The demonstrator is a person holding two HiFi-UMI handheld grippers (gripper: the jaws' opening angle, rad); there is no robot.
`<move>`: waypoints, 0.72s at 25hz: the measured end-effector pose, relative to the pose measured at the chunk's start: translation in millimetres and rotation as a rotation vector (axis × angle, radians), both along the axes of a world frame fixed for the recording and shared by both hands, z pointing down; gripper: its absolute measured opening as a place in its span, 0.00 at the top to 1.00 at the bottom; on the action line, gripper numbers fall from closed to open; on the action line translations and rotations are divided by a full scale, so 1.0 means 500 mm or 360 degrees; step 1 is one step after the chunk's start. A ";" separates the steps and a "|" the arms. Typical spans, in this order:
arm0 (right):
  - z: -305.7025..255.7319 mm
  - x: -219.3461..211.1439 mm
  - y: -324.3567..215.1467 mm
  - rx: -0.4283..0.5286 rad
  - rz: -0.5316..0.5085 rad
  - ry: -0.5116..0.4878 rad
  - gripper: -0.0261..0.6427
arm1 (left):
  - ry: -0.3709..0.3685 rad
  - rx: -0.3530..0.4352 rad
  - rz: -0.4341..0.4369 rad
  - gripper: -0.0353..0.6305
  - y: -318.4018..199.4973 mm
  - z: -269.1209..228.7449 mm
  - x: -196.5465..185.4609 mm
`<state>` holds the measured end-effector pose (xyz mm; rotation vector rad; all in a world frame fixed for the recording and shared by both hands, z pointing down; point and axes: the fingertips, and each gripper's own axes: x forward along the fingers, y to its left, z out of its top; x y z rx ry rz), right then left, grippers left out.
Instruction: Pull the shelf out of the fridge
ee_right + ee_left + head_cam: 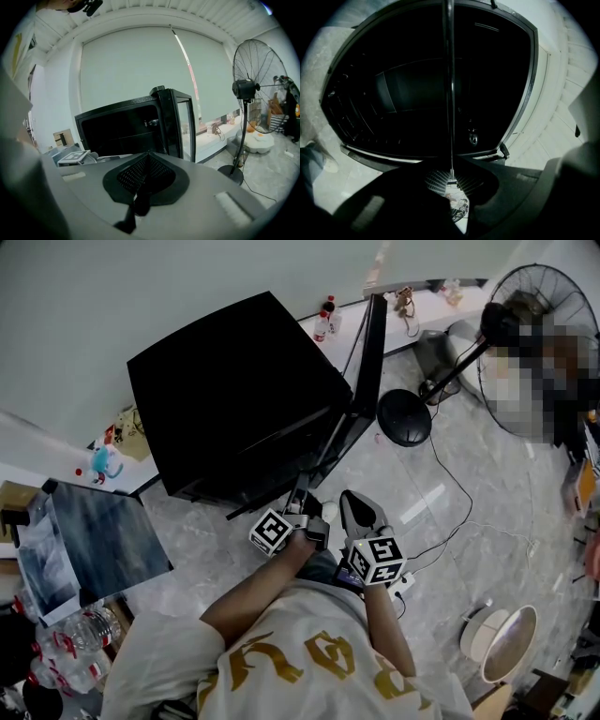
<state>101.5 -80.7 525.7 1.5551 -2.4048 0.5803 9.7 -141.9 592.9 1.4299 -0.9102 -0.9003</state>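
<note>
The black mini fridge (234,390) stands on the floor with its door (370,352) swung open to the right. My left gripper (300,498) reaches to the fridge's open front. In the left gripper view the shelf (450,93) shows edge-on as a thin line. It runs from the dark inside (408,93) straight into my left gripper (451,177), which is shut on its front edge. My right gripper (349,499) hangs beside it, off the fridge. Its pads (154,171) meet with nothing between them, and the fridge (122,129) lies ahead of it.
A standing fan (534,343) with a round base (404,418) is right of the open door, with cables (459,512) trailing over the marble floor. A grey box (94,540) and water bottles (75,634) sit at the left. A round white basin (506,643) is at the lower right.
</note>
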 end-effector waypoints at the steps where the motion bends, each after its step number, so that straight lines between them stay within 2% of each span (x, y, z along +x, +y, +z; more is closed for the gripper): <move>1: 0.000 -0.001 0.000 -0.0001 -0.0004 0.0001 0.94 | -0.0002 -0.0001 0.0003 0.75 0.000 0.000 0.001; 18: -0.004 0.028 -0.001 -0.0001 0.0067 -0.0039 0.94 | 0.0016 -0.0014 0.0015 0.75 0.000 0.003 -0.002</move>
